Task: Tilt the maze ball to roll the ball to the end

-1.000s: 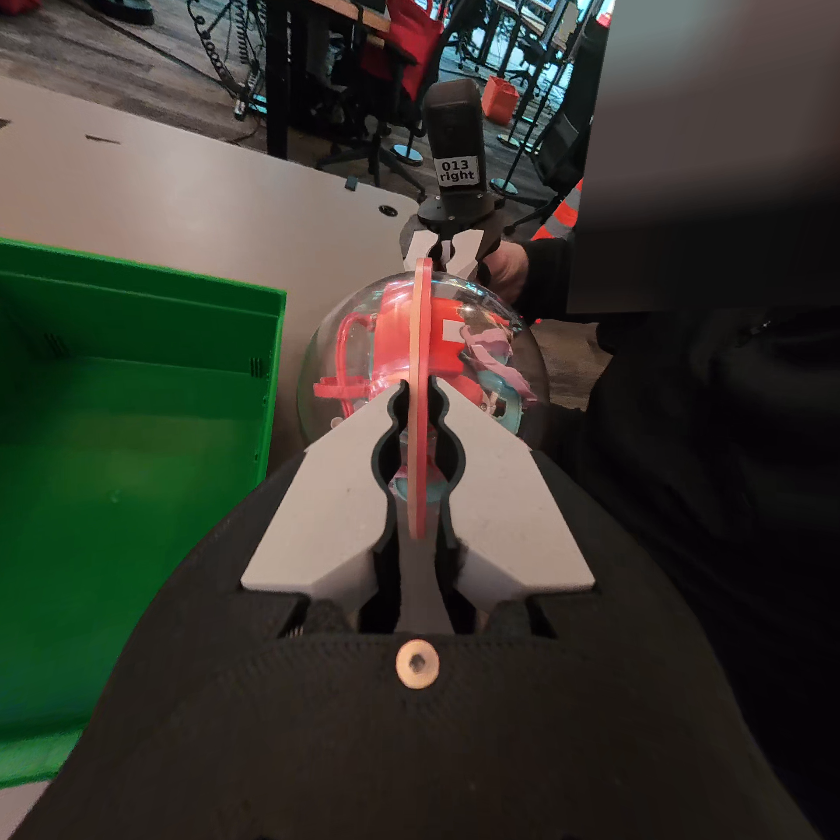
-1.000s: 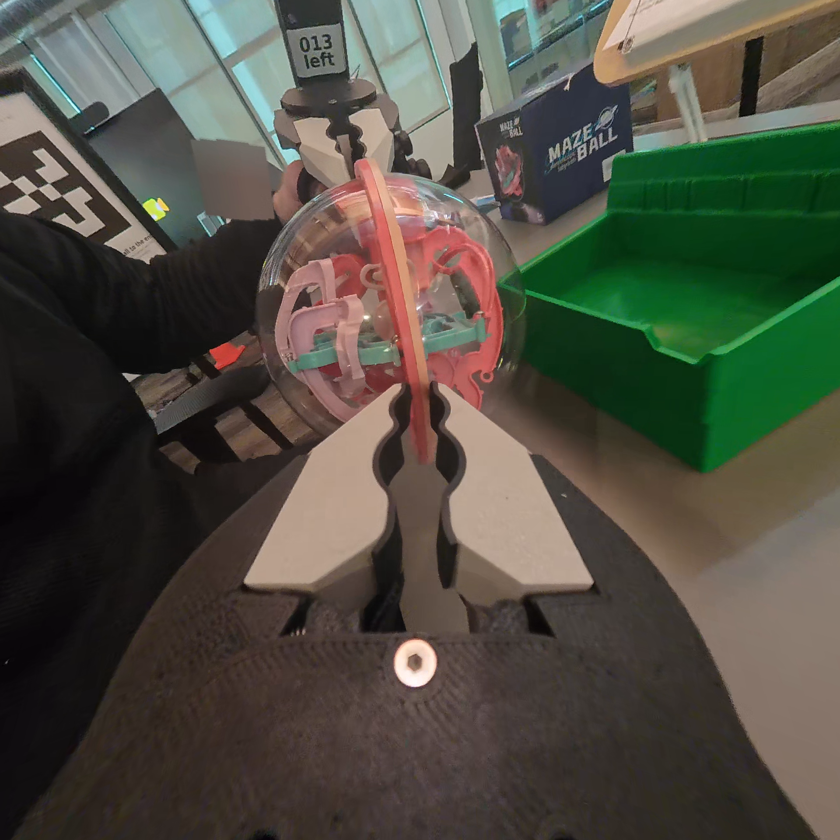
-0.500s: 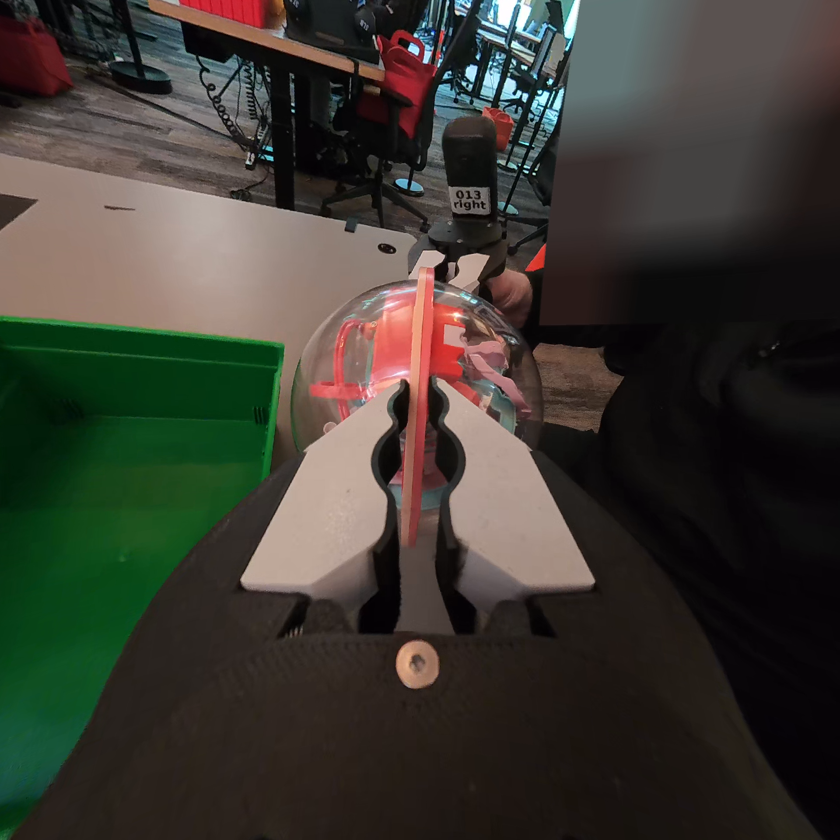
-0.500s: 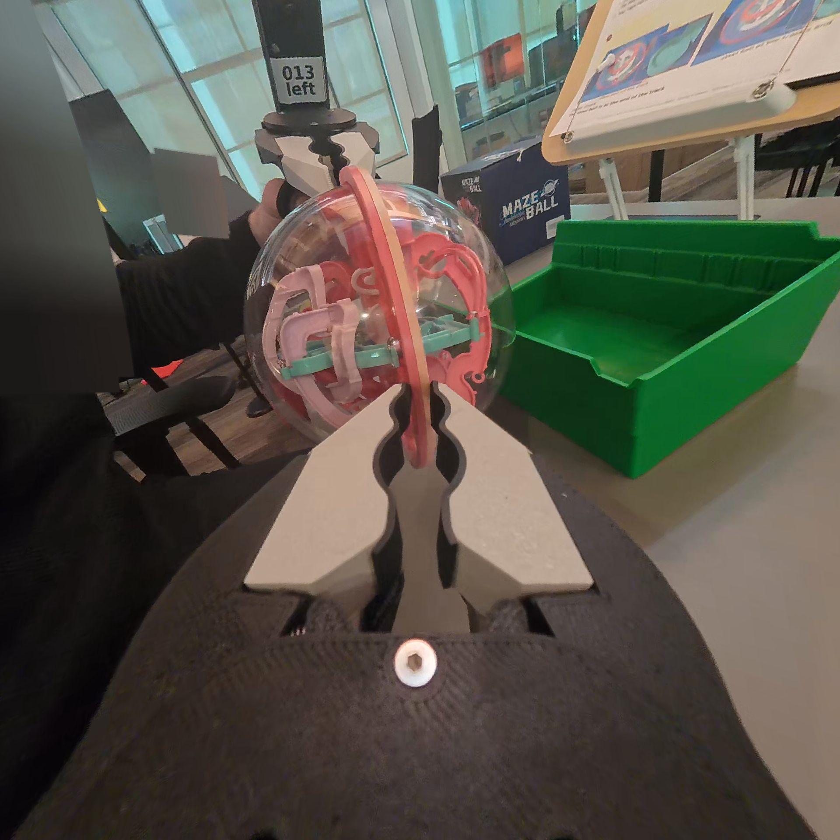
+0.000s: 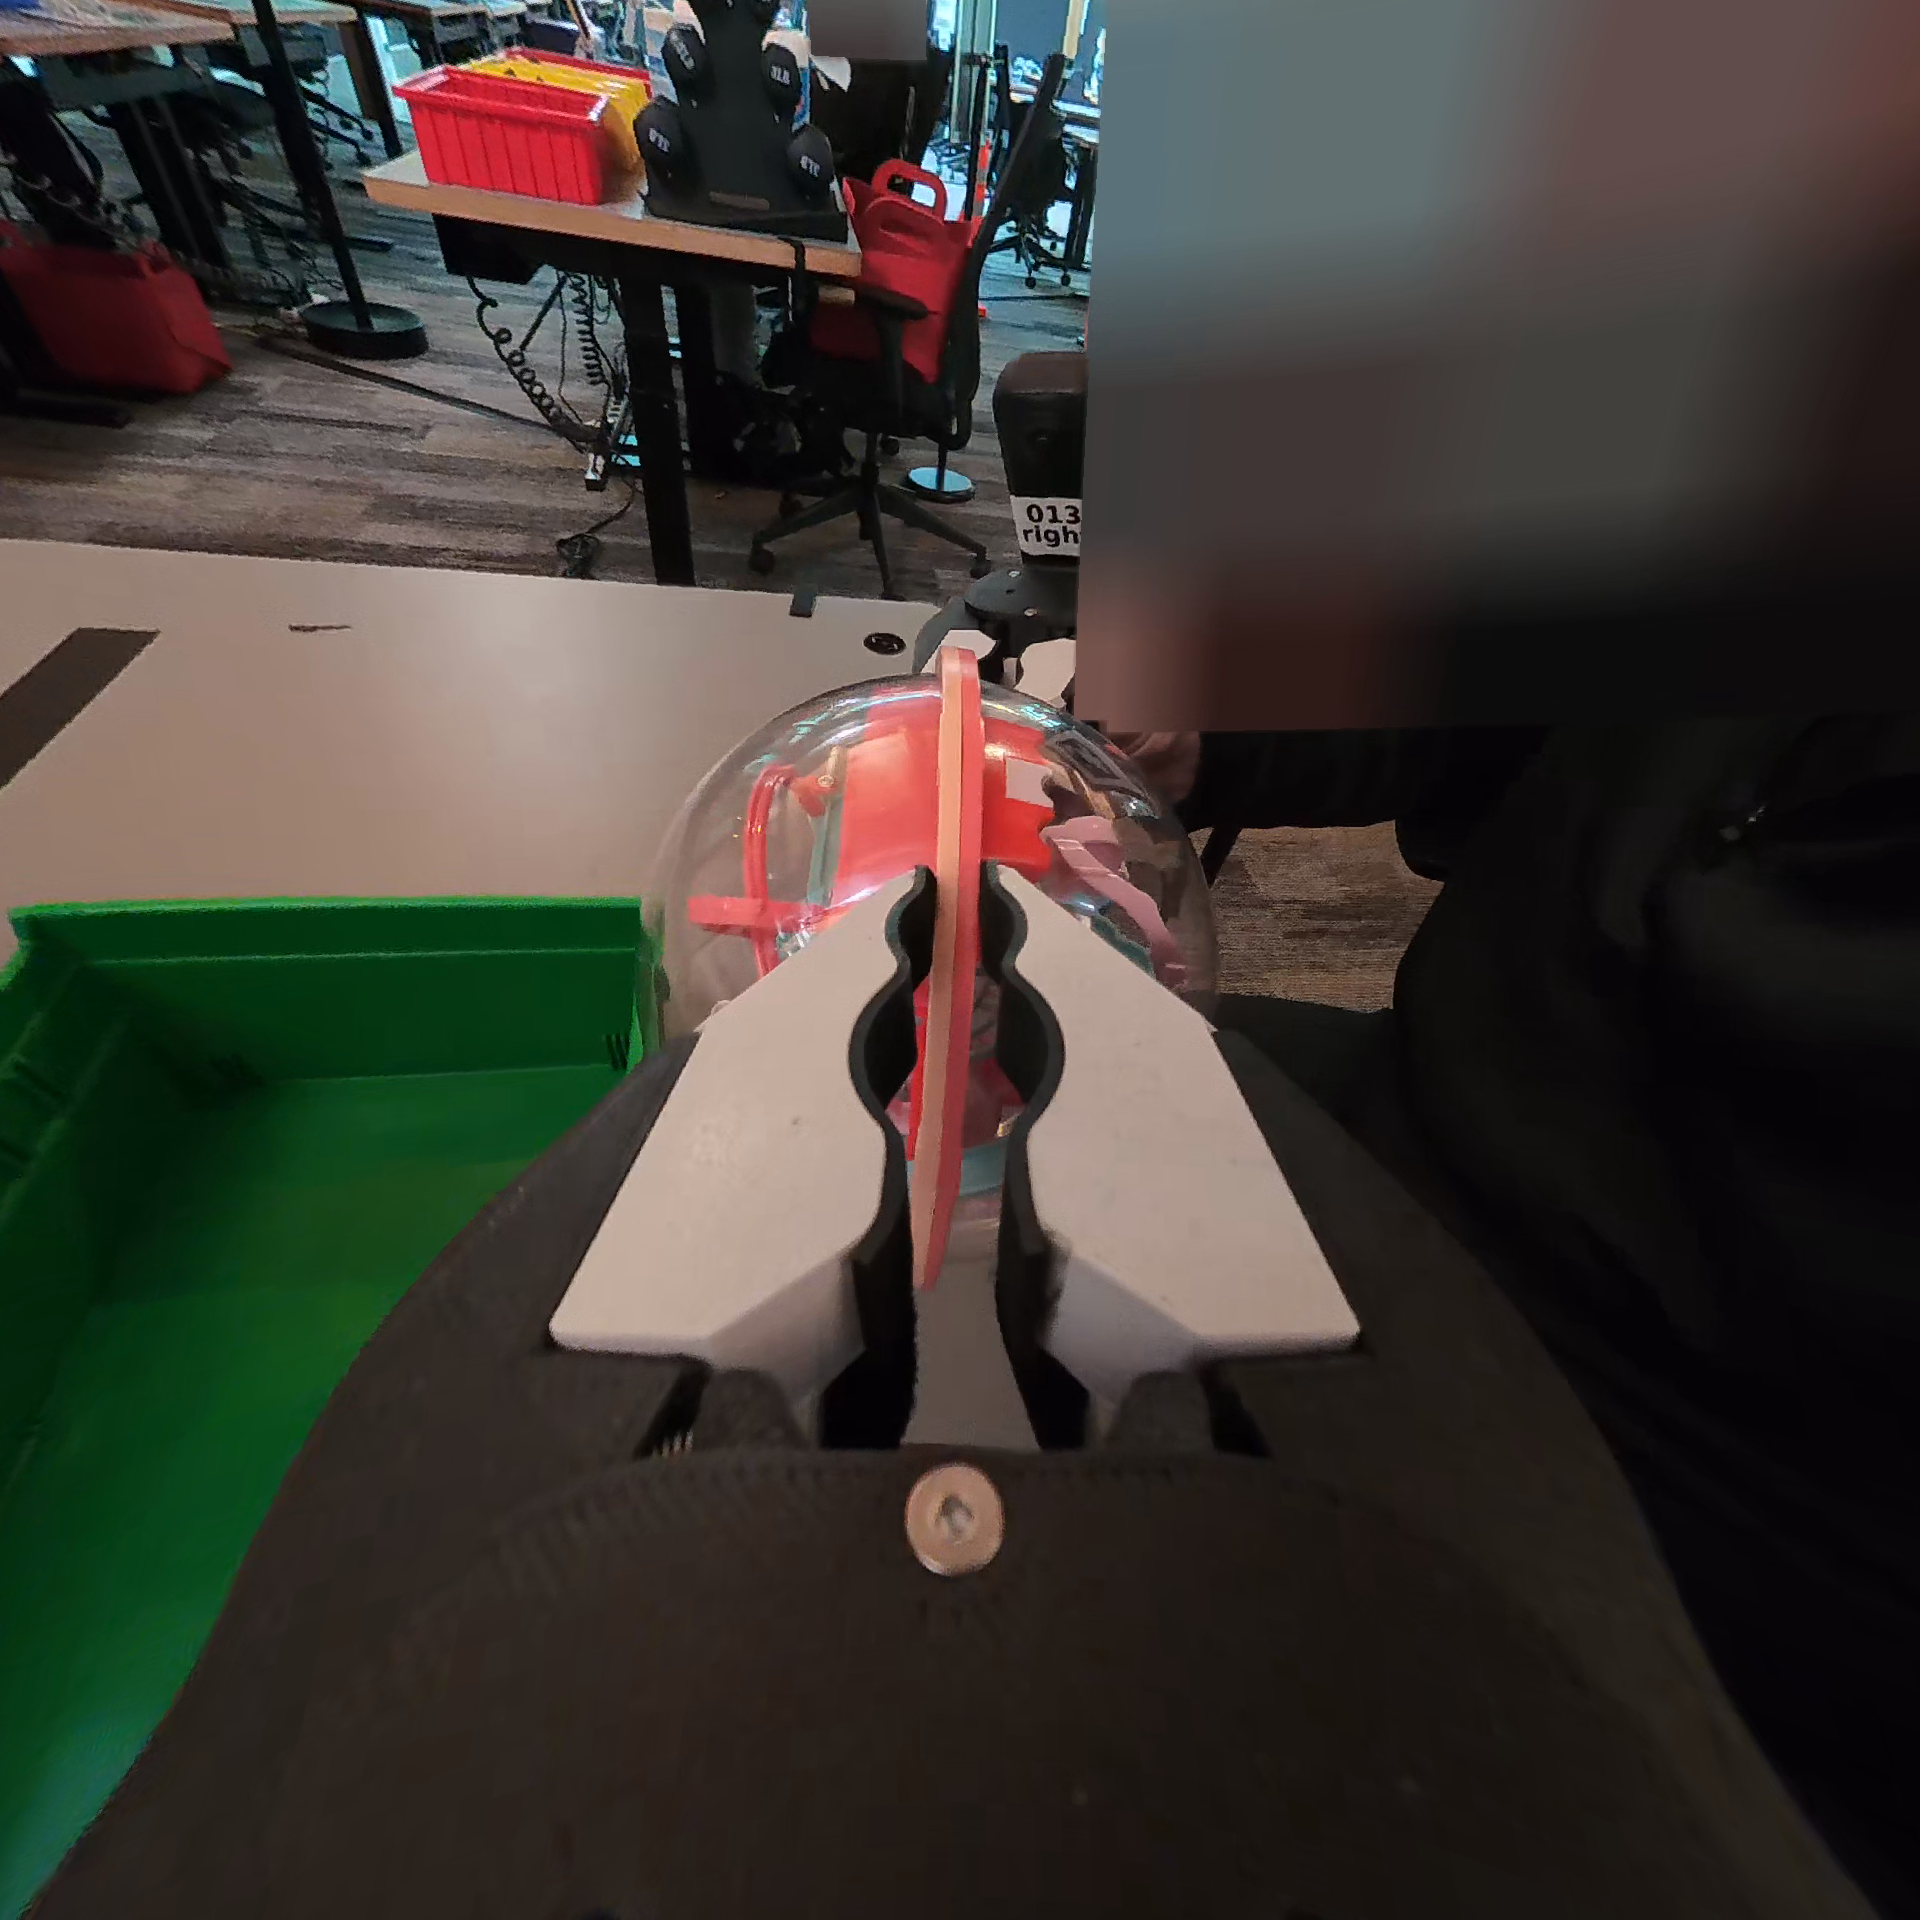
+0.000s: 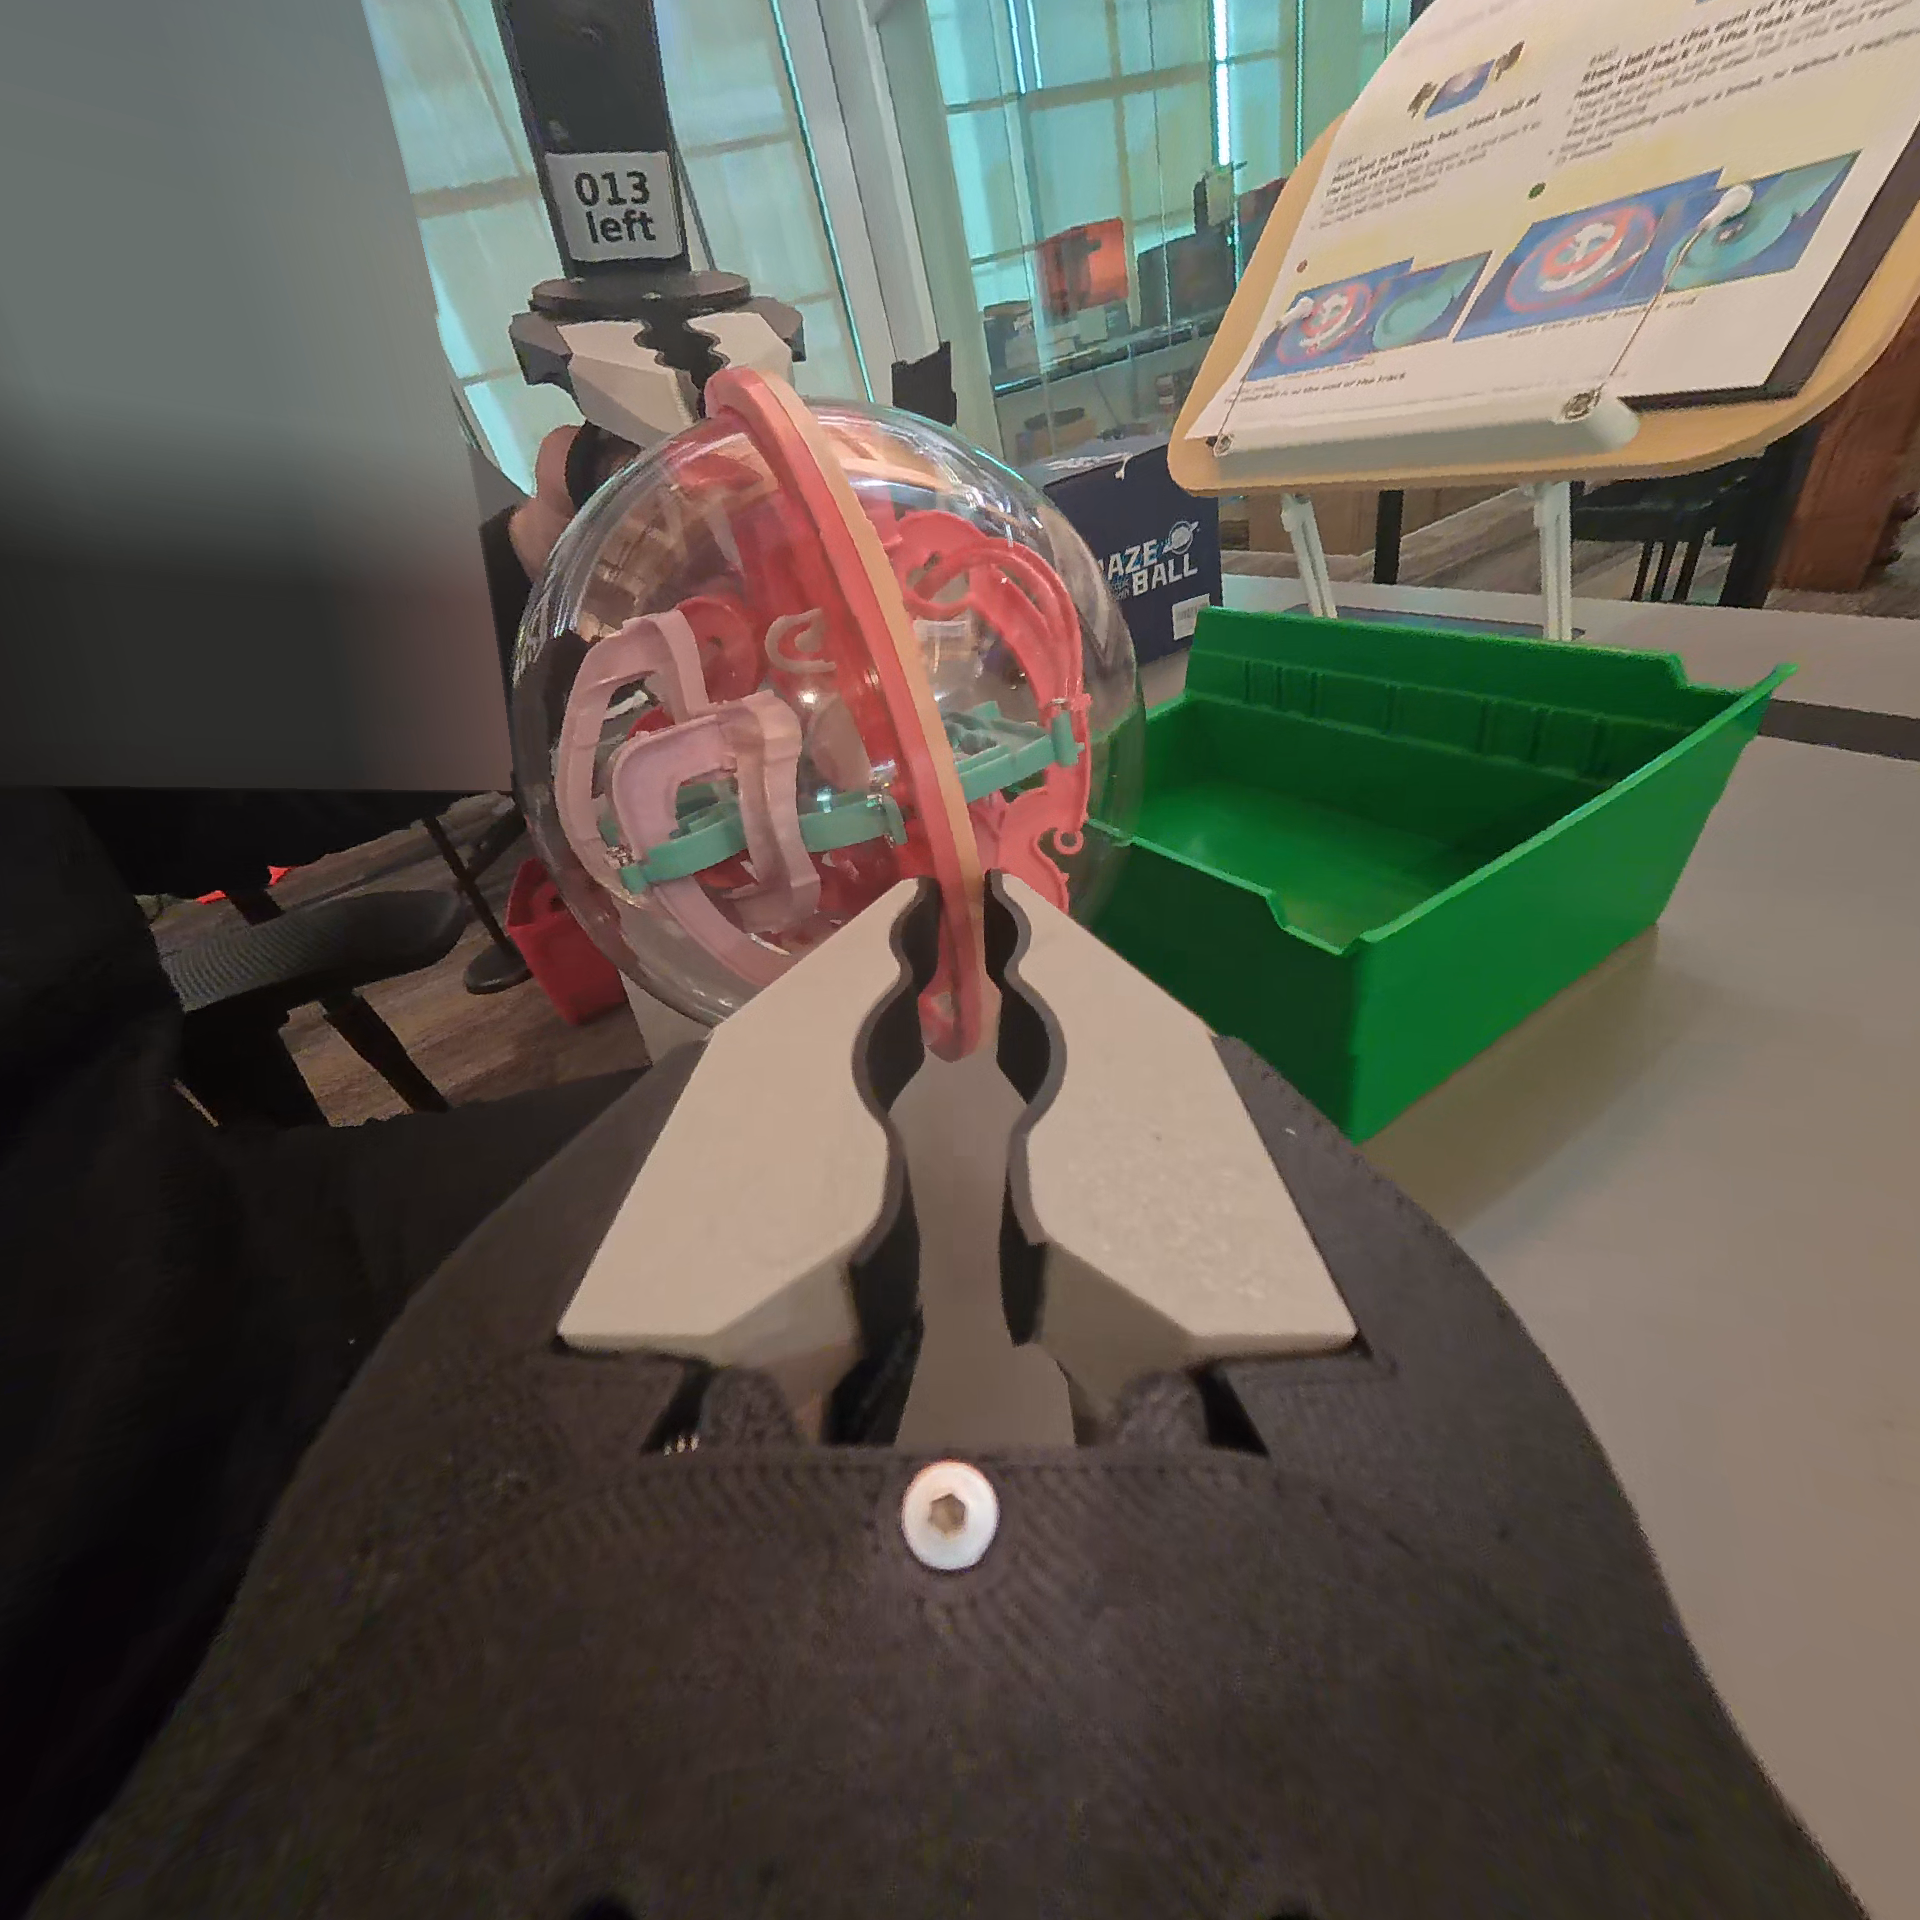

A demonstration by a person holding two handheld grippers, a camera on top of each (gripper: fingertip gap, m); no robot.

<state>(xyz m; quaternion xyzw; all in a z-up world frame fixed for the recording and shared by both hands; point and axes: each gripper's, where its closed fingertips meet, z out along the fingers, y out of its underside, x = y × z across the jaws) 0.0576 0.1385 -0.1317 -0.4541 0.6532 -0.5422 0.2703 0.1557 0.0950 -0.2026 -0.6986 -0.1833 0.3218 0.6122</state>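
The maze ball [image 5: 831, 831] is a clear sphere with red, pink and teal tracks inside and a red rim round its middle. It is held in the air between both grippers. My left gripper [image 5: 956, 894] is shut on the rim's near edge in the left wrist view. My right gripper [image 6: 954, 896] is shut on the opposite edge of the same rim; the ball [image 6: 790, 707] fills the middle of the right wrist view. Each gripper also shows beyond the ball in the other's view: the left gripper [image 6: 665, 364], the right gripper [image 5: 1023, 655]. I cannot pick out the small ball inside.
A green bin [image 5: 260, 1143] stands on the grey table [image 5: 364, 727] left of the ball; it shows at the right in the right wrist view [image 6: 1455, 831]. A dark blue box [image 6: 1153, 582] and an instruction board on a stand [image 6: 1558, 260] are behind. A person in black sits close. One gripper's finger ends stand about 15 centimeters off the other's.
Both grippers have tilted with the maze ball still clamped by its rim; the views have swung upward, so the bin sits lower in frame and more of the room shows.
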